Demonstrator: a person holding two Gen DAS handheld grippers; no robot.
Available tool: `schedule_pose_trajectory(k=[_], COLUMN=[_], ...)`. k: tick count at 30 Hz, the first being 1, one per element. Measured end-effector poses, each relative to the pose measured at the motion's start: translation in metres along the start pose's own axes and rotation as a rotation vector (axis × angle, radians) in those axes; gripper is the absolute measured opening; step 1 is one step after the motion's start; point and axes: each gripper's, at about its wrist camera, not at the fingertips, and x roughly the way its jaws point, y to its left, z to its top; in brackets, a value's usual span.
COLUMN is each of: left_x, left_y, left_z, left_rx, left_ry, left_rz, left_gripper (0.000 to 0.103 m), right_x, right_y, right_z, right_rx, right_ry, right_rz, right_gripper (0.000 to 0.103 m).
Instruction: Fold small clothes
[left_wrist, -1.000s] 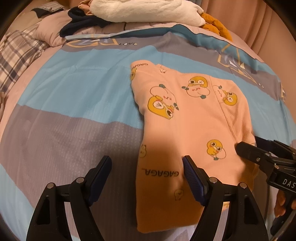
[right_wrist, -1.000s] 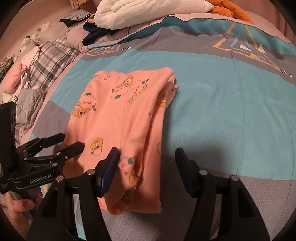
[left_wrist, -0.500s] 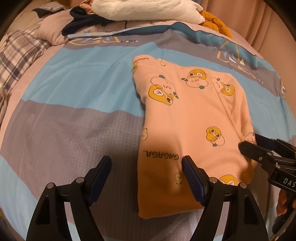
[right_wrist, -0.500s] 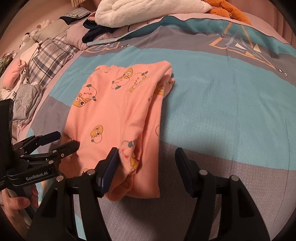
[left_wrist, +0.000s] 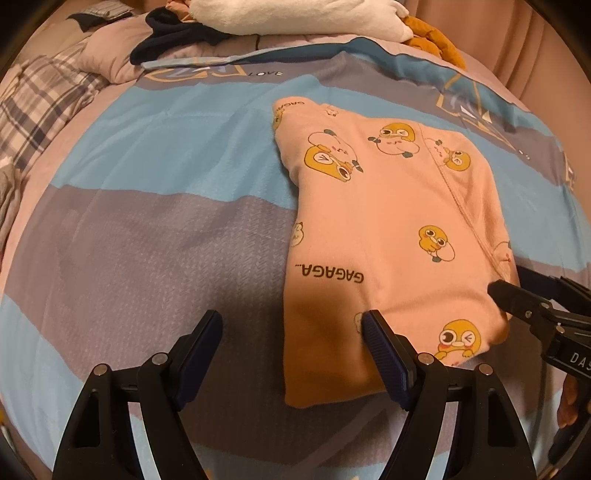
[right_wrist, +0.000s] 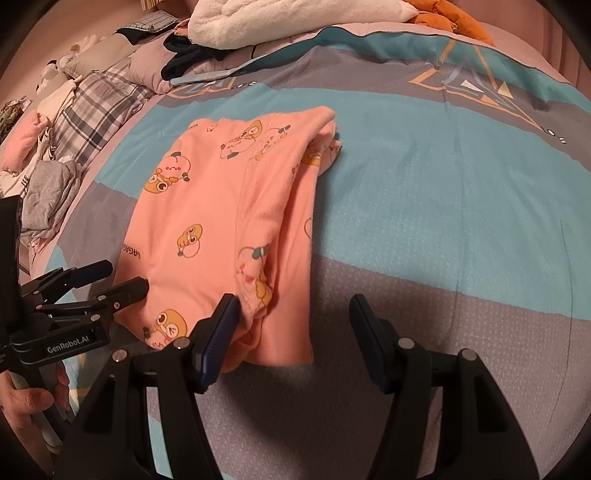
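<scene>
On striped bedspread (left_wrist: 155, 229), folded pink garment (left_wrist: 388, 221)

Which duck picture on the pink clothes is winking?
The duck at the pink garment's near corner, by the right gripper; one eye is squeezed shut, unlike the others.

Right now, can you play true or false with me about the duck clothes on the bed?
1. The pink duck garment lies folded on the striped bedspread. True.
2. The left gripper is clamped on the garment. False: it is open, gripping nothing.
3. The right gripper is open. True.
4. A white fluffy blanket lies at the far end of the bed. True.
5. The garment says "HELLO". False: it says "GAGAGA".
</scene>
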Motion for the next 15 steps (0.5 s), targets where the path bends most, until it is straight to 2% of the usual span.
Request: schedule_pose_trajectory(k=[15], left_x=[-0.016], left_y=[-0.002], left_z=[-0.012], left_rx=[-0.004], left_ry=[-0.007], left_rz=[-0.006], left_gripper=[0.078], right_x=[-0.015], right_y=[0.000], right_z=[-0.018], right_rx=[0.002], right_ry=[0.003], right_rz=[-0.023], right_gripper=[0.063])
